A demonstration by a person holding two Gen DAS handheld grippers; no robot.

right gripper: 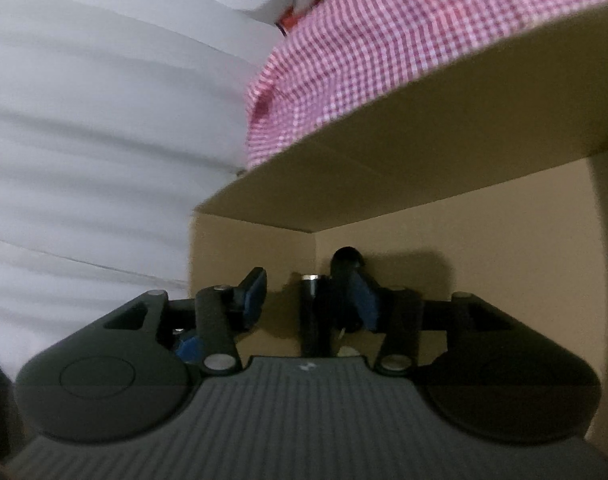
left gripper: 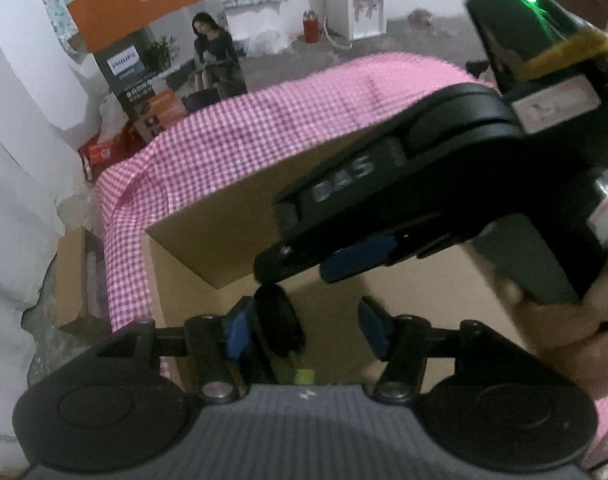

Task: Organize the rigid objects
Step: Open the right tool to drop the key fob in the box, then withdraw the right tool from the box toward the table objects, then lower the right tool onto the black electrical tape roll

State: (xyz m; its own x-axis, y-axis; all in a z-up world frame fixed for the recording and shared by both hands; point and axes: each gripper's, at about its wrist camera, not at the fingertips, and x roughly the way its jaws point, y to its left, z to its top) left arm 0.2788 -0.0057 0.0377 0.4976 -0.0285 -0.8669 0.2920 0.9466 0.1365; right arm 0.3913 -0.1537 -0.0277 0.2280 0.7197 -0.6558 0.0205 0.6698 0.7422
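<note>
Showing r. gripper (left gripper: 356, 256) over box (left gripper: 207, 248) — only left-wrist cam.

Black hand-held gripper (left gripper: 304, 330) bodies with ribbed grey top plates, round black side caps, silver screw heads at the linkages and blue pads (left gripper: 235, 330) on the fingers; raised "DAS" lettering, a green lamp and a yellow band on the right hand-held gripper (left gripper: 336, 260).
</note>
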